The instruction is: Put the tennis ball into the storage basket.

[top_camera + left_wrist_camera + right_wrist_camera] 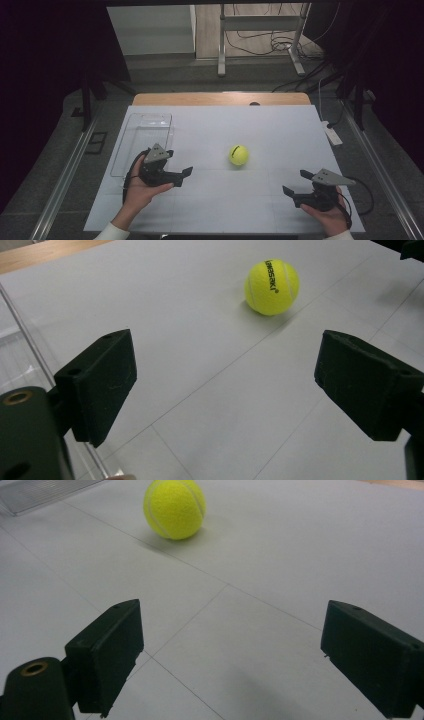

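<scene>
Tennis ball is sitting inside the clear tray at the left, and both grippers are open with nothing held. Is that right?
Not quite. The tennis ball lies on the bare white table, right of the clear tray, as the high view shows. The left gripper and right gripper are open, nothing held.

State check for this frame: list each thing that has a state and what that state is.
Tennis ball: resting free on the white table top, untouched, between the two grippers.
Clear tray: upright at the table's left edge, looks empty.
Left gripper: open, holding nothing, short of the ball.
Right gripper: open, holding nothing, short of the ball.
</scene>
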Tool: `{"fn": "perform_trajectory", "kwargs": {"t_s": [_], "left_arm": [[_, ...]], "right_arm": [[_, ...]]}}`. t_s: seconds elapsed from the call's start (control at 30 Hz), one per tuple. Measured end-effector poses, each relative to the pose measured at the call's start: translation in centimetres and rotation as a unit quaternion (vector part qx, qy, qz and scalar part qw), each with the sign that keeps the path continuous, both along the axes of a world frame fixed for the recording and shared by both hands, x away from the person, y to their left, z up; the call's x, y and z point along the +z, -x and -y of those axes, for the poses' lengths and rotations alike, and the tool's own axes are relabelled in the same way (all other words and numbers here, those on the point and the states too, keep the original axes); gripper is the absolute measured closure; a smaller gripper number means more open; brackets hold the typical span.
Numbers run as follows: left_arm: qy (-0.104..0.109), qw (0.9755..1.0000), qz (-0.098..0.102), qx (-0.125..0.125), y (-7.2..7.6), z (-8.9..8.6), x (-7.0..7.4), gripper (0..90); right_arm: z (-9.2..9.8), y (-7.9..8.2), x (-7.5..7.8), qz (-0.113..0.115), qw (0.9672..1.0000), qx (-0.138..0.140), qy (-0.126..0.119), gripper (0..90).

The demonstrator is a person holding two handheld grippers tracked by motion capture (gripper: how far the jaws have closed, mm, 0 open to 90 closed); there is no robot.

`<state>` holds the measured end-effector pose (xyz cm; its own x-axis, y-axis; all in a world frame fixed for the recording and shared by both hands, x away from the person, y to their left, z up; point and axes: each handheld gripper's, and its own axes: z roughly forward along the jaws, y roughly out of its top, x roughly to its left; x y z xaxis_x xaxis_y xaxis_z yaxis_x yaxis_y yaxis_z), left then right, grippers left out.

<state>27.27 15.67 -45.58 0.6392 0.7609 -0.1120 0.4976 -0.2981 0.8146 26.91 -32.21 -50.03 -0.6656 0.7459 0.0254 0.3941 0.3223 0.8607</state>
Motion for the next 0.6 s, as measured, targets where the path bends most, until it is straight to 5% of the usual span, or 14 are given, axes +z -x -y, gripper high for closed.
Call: {"fn": "perform_trajectory", "kwargs": {"t_s": [0.6], "left_arm": [[-0.004, 0.9999, -0.002, -0.015, -1.0, 1.6, 0.5, 10.7]], "right_arm": [[0.0, 0.0, -0.1, 0.0, 1.0, 0.002, 0.003, 10.5]]}}
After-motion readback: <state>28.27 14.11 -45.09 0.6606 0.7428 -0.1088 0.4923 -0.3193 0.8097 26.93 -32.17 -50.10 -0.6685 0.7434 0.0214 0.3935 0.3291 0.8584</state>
